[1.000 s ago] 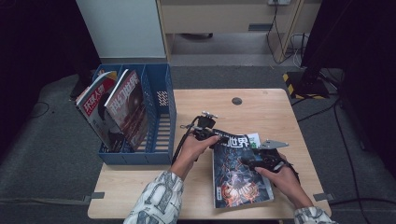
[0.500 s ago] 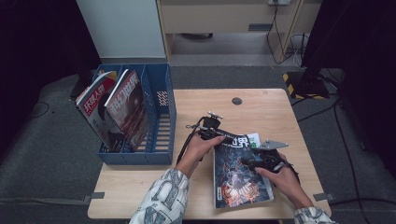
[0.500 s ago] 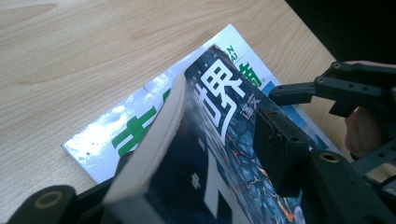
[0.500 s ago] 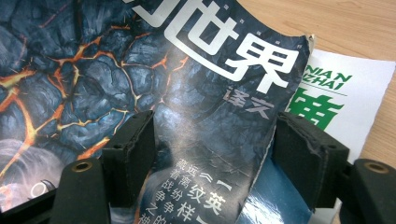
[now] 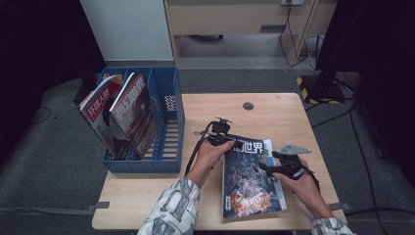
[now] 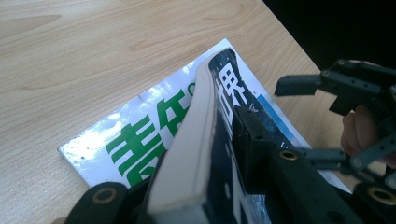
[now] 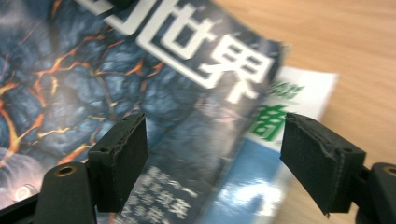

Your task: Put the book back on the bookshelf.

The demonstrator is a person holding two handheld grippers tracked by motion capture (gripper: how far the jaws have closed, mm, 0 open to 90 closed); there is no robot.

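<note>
The dark magazine [image 6: 205, 140] is pinched at its top edge between the just-closing jaws of the left gripper [image 6: 196, 186], lifted off the white magazine [image 6: 135, 135]. The right gripper [image 7: 212, 158] is held wide, just opening, above the cover. Next, a lift toward the blue file rack [image 5: 169, 122] seems called for.

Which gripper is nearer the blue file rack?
Left. The left gripper grips the dark magazine beside the file rack; the right gripper hovers open further away.
</note>
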